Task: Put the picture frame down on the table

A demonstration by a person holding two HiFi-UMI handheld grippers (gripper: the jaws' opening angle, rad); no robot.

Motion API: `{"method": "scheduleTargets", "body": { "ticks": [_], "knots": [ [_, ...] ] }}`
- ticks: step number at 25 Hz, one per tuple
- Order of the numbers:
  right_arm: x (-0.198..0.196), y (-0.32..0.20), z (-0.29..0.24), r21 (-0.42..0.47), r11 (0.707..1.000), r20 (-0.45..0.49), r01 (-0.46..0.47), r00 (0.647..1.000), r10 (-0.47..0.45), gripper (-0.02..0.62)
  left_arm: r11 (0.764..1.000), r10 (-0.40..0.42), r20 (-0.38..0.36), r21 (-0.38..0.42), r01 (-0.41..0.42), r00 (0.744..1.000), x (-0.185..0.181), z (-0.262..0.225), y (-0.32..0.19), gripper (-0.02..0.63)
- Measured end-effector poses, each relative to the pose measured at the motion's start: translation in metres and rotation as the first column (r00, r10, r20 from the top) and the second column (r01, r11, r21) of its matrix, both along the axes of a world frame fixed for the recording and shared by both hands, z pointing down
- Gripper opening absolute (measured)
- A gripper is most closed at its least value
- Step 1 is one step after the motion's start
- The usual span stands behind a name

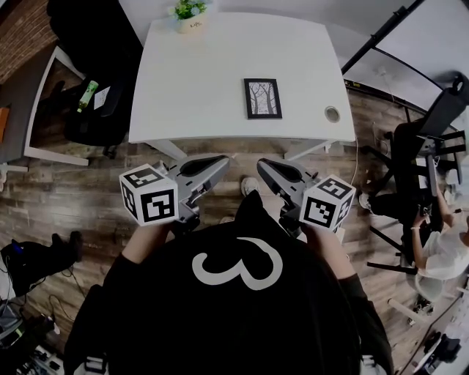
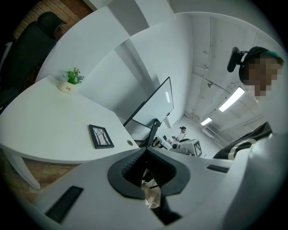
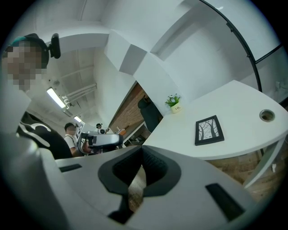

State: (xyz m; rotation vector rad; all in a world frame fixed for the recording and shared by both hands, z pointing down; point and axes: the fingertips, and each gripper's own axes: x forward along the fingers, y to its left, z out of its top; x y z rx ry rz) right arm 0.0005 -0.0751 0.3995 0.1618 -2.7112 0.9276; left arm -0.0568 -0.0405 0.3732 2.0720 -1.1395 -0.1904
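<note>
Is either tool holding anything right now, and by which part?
Nothing held: left tool and right tool are shut, empty; the picture frame lies flat on the table.

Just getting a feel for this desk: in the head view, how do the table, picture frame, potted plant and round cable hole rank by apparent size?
1. table, by far the largest
2. picture frame and potted plant: about alike; the plant stands farther off, so I won't rank them
3. cable hole, smallest
</note>
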Motion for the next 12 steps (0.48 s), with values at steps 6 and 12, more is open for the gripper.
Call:
{"method": "scheduleTargets", "body": {
  "ticks": [6,12],
  "knots": [
    [0.003,0.012,0.000,0.008,1.000,-0.019,-0.014,1.000,0.014,0.023,1.000,0.019,-0.019,-0.006,-0.019,1.000,0.005,0.004,0.012,0.015],
    [0.008,0.023,0.003,0.016,1.000,-0.021,-0.024,0.999,0.024,0.023,1.000,0.024,-0.042,-0.009,-0.024,0.999,0.004,0.009,0.021,0.015]
  ]
}}
